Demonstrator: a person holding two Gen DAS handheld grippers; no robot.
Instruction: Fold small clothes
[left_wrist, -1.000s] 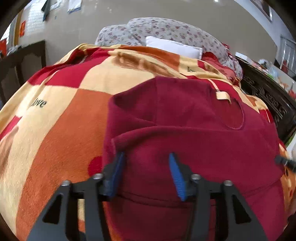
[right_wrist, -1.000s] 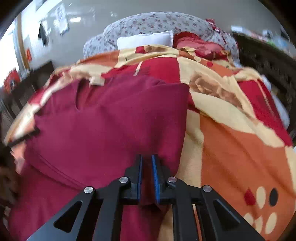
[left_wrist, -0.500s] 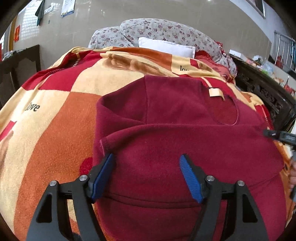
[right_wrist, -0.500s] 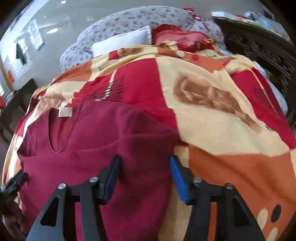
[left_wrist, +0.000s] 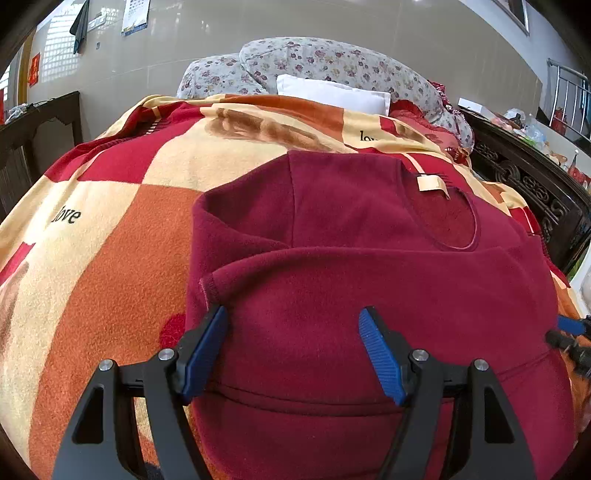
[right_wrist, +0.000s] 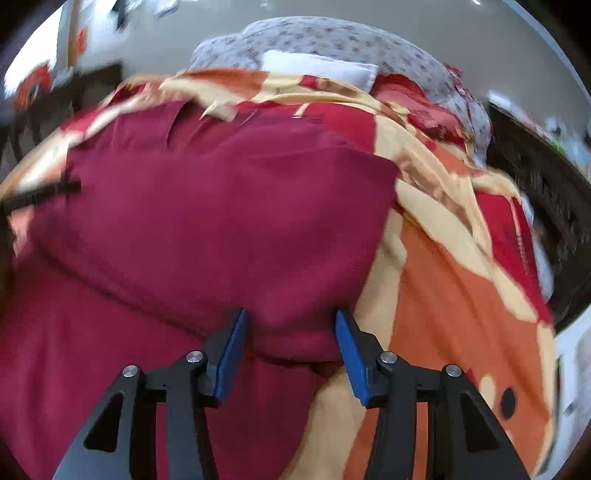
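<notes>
Now both claws had let go: the left claw (left_wrist: 291, 347) stood spread over the folded top (left_wrist: 369, 295), while the right claw (right_wrist: 291, 347), just narrowing again, straddled its edge unpinched, suggesting this fold was laid.

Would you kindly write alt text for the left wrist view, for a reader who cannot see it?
A dark red fleece top, partly folded with a sleeve laid across its body, lies on a red, orange and cream blanket. The left gripper stands open just above it, gripping nothing. A white pillow and floral bedding lie beyond.
</notes>
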